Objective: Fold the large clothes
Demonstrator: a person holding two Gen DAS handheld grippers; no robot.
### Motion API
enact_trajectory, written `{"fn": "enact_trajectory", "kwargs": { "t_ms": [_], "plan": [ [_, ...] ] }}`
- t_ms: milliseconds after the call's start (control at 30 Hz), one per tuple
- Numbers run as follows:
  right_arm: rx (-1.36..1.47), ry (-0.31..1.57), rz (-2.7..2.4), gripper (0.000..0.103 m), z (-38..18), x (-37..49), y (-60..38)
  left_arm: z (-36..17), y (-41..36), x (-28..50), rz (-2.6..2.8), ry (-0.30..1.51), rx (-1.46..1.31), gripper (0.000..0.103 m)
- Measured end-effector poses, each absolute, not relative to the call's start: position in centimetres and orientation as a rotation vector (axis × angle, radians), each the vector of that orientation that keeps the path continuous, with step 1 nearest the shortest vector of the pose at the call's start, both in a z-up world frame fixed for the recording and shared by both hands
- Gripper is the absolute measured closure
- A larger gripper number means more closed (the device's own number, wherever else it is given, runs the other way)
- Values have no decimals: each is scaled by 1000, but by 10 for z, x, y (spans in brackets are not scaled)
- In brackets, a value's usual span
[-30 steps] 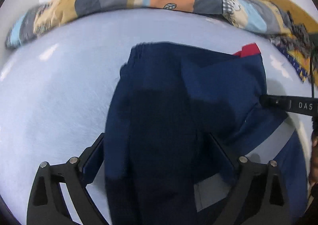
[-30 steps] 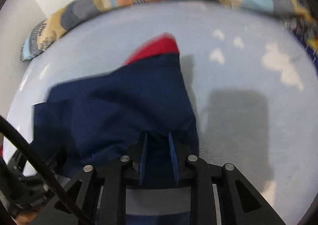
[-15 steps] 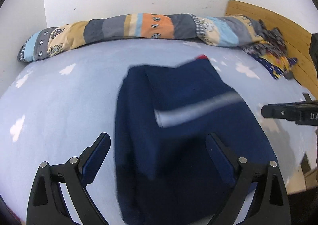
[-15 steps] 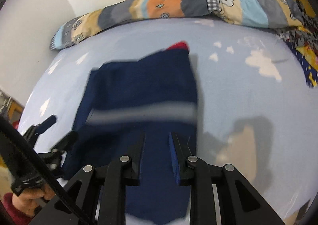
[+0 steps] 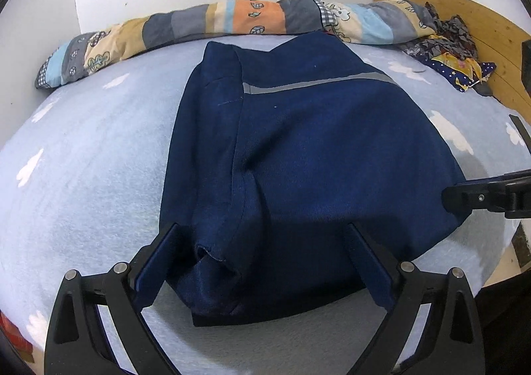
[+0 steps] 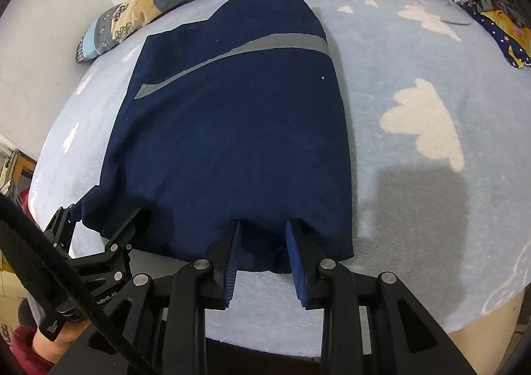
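Straddling the near hem of the navy garment (image 5: 298,159), the left hand-held gripper (image 5: 262,262) stands wide, its black fingers with blue pads (image 5: 371,269) either side of a bunched fold and gripping nothing. The right hand-held gripper (image 6: 264,252) points steeply down at the same hem with a narrow gap; its jaws have just been opening, the cloth's edge lying loosely between them, unpressed. The garment is smooth twill with a grey reflective stripe (image 6: 282,41) and now lies flat and sharp on the fleecy, cloud-printed pale blue bed (image 6: 415,93), where a second ago it hung blurred and draped over the left gripper. Beyond it lies a rolled patchwork quilt (image 5: 232,18).
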State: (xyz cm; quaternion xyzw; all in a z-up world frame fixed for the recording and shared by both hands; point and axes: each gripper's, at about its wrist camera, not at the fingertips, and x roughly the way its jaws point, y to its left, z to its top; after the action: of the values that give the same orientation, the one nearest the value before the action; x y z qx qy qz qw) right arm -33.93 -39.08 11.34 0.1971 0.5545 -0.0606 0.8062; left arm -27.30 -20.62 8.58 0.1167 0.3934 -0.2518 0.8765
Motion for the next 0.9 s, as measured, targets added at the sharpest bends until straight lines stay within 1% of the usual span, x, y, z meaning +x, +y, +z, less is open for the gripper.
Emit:
{"fn": "enact_trajectory", "kwargs": {
  "t_ms": [133, 267, 367, 500, 700, 900],
  "plan": [
    [371, 1176, -134, 72, 113, -340, -385, 86, -207, -274, -525, 798, 259, 5],
    [319, 1163, -150, 68, 114, -342, -376, 87, -207, -275, -517, 788, 260, 5],
    [298, 1152, -141, 55, 114, -343, -369, 87, -207, -278, -511, 772, 265, 5],
    [242, 1145, -149, 47, 114, -343, -359, 87, -208, -280, -506, 762, 271, 5],
    [204, 1128, -166, 44, 115, -342, -350, 87, -208, -280, -502, 755, 270, 4],
    [112, 1047, -176, 42, 139, -349, -340, 90, -208, -281, -499, 743, 268, 3]
  ]
}}
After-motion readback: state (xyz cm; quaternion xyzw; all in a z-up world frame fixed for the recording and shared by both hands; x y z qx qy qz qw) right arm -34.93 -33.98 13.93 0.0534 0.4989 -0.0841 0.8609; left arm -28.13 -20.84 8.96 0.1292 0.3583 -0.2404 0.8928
